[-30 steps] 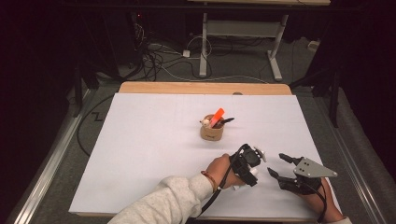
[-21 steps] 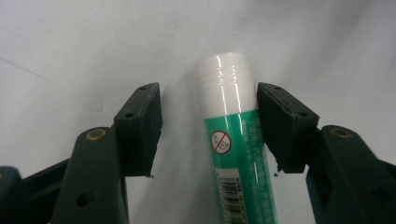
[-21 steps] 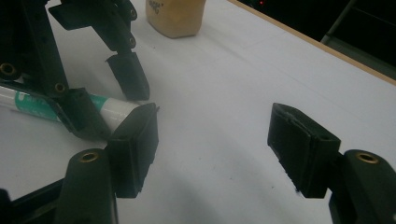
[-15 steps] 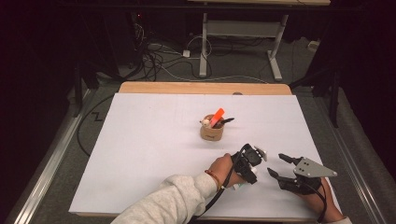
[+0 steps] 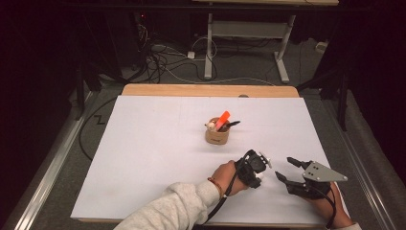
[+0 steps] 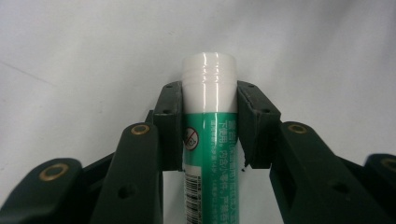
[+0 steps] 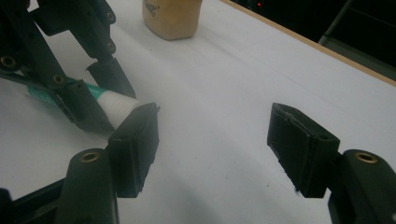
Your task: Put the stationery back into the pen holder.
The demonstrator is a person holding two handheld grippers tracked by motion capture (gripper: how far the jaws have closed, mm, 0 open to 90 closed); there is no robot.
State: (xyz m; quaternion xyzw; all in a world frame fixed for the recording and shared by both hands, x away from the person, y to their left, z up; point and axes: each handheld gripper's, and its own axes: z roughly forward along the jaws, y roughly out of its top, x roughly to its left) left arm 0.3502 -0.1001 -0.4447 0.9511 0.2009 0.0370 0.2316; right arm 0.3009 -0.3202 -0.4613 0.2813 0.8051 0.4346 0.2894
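Glue stick (image 6: 209, 140) sits squeezed between the pads of the left gripper (image 6: 209, 126), whose jaws have just been closing on it, down low by the white table (image 5: 143, 143). Its long side runs straight out along the jaws, white end pointing toward the right gripper (image 7: 212, 135). That one waits just beside it with jaws wide apart and nothing in them, while the cup (image 5: 217, 135) stands farther back.

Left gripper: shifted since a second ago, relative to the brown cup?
No clear shift: the left gripper sits below-right of the brown cup as before. Its jaws have just been closing, gripping the glue stick.
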